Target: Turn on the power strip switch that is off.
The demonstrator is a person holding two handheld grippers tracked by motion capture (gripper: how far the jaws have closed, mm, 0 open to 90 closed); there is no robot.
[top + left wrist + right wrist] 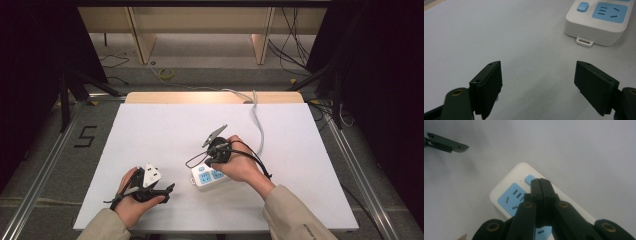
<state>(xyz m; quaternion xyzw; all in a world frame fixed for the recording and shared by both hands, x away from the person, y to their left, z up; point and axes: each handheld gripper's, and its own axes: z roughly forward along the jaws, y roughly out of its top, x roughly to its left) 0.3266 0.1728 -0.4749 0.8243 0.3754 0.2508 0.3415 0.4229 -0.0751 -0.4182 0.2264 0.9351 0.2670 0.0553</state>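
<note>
A white power strip (pixel 206 177) with blue sockets lies near the middle of the white table (pixel 165 130). My right gripper (pixel 208 162), held in the person's right hand, points down at it. In the right gripper view its jaws are shut with nothing between them, and the gripper (pixel 540 181) has its tips right over the strip's (pixel 509 195) small blue switch (pixel 529 179); I cannot tell whether they touch. My left gripper (pixel 169 192) rests low at the front left, aimed at the strip's end. Its open, empty gripper (pixel 538 85) faces the strip (pixel 596 30).
The strip's white cable (pixel 258 120) runs back over the table's far edge. A black cable (pixel 252 155) loops off the right gripper. Dark floor with wires and stands (pixel 65 95) surrounds the table.
</note>
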